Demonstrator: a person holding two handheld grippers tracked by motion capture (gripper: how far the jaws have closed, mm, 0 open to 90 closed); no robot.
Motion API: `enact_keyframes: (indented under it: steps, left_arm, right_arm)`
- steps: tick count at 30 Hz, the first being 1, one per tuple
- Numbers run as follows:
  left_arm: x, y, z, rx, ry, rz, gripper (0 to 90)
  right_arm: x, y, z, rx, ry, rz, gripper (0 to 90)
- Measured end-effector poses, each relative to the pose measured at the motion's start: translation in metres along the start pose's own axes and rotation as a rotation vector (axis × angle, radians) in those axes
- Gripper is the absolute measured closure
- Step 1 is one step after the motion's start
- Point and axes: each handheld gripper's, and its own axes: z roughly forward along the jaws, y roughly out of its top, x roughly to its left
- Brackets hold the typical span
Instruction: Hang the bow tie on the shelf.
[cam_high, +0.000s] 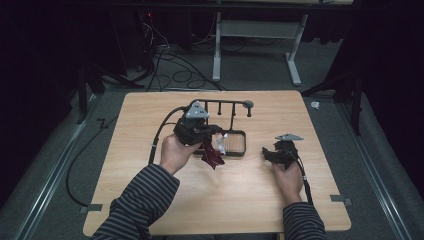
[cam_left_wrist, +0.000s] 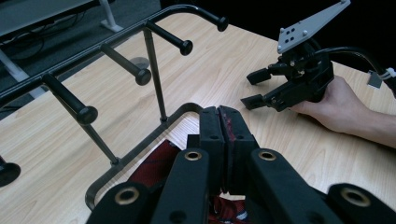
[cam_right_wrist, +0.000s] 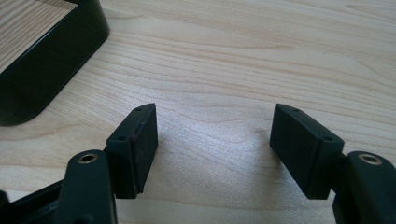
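A dark red patterned cloth (cam_high: 212, 156) hangs from my left gripper (cam_high: 216, 138), just above the table at the near-left corner of a black peg rack (cam_high: 223, 103). In the left gripper view the jaws are shut on a thin red edge of the cloth (cam_left_wrist: 226, 122), and more of it drapes below over the rack's base frame (cam_left_wrist: 140, 148). My right gripper (cam_high: 267, 152) rests low on the table to the right of the rack's base, open, with bare wood between its fingers (cam_right_wrist: 215, 122). It is also visible, open, in the left gripper view (cam_left_wrist: 254, 88).
The rack's rectangular base frame (cam_high: 244, 145) lies at mid-table, its corner (cam_right_wrist: 46, 60) close to the right gripper. Several knobbed pegs (cam_left_wrist: 140, 74) stick out from the top bar. Wooden table (cam_high: 225, 200); cables (cam_high: 170, 65) and a desk frame (cam_high: 217, 50) stand on the floor beyond.
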Motion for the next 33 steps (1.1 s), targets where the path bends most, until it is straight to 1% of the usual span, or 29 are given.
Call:
enact_keyframes:
  steps: [10,15,21,22,24,26,33]
  left_arm:
    - [0.002,0.009,0.004,-0.009,0.015,0.01,88.4]
    - [0.004,0.012,0.007,-0.01,0.019,0.009,88.4]
    - [0.008,0.018,0.01,-0.026,0.028,0.004,88.4]
    - [0.009,0.019,0.011,-0.031,0.03,-0.002,88.4]
    - [0.01,0.02,0.012,-0.03,0.033,0.001,88.5]
    - [0.012,0.023,0.014,-0.034,0.043,0.001,88.4]
    - [0.015,0.028,0.018,-0.038,0.055,-0.003,88.4]
  right_arm:
    - [0.0,0.0,0.0,-0.001,-0.001,0.0,33.7]
    - [0.0,0.0,0.0,0.0,0.001,0.001,33.6]
    - [0.0,0.0,0.0,0.0,0.0,0.0,33.7]
    - [0.0,0.0,0.0,0.0,0.001,0.0,33.7]
    - [0.0,0.0,0.0,0.0,0.001,0.0,33.6]
    - [0.0,0.0,0.0,0.0,0.0,0.0,33.6]
    - [0.0,0.0,0.0,0.0,0.001,0.0,33.6]
